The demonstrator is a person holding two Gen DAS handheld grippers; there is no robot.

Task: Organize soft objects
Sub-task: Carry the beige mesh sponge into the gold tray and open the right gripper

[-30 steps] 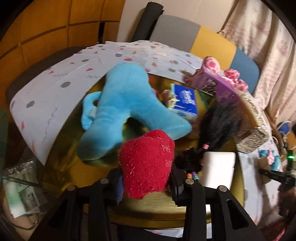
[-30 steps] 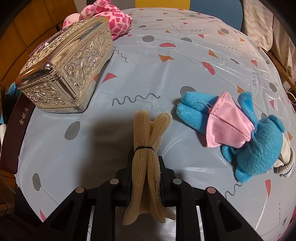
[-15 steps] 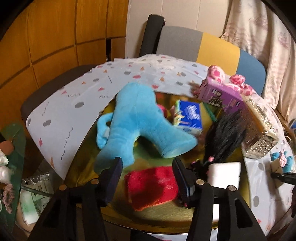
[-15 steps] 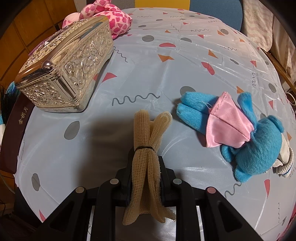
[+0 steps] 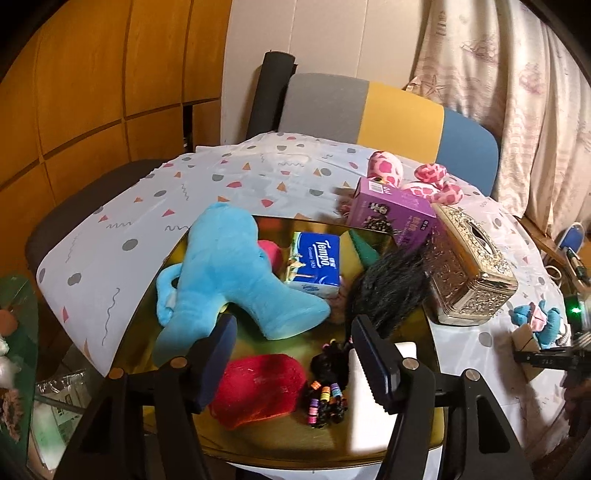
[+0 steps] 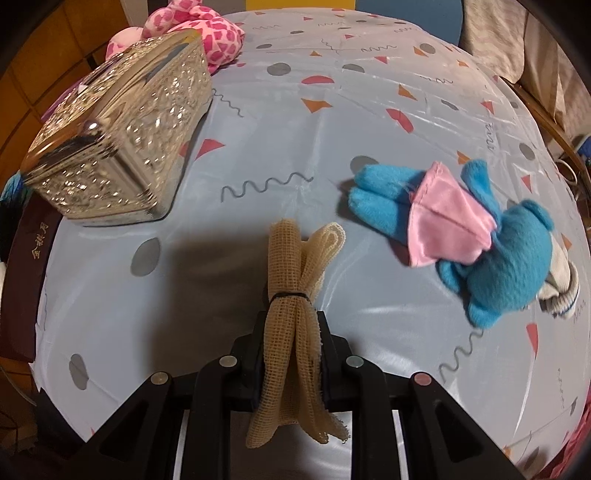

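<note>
A: Where does the left tool [image 5: 291, 354] stand?

B: Above the near edge of the gold tray [image 5: 280, 439], its two fingers spread well apart and gripping nothing. Between and beyond them lies the red sock [image 5: 258, 384], flat on the tray.

A: What else is in the tray?

B: A big blue plush [image 5: 229, 273] on the left side, a blue tissue pack [image 5: 317, 262] behind it, a black wig [image 5: 388, 291] to the right, a bunch of dark braids with coloured beads [image 5: 327, 398] just right of the sock, and a white block [image 5: 380, 391] partly behind the right finger.

A: And the right tool [image 6: 291, 354]?

B: Clamped on a beige mesh cloth [image 6: 291, 280], a rolled bundle tied with a black band, whose far end sticks out over the patterned surface [image 6: 332, 110].

A: What lies around it?

B: To the right, a small blue teddy in a pink skirt [image 6: 476, 240] lies on its side, near the cloth but apart from it. A white sock [image 6: 561, 280] touches the teddy's far right side. At far left stands an ornate silver box [image 6: 122, 147], with a pink spotted plush [image 6: 207, 29] behind it.
</note>
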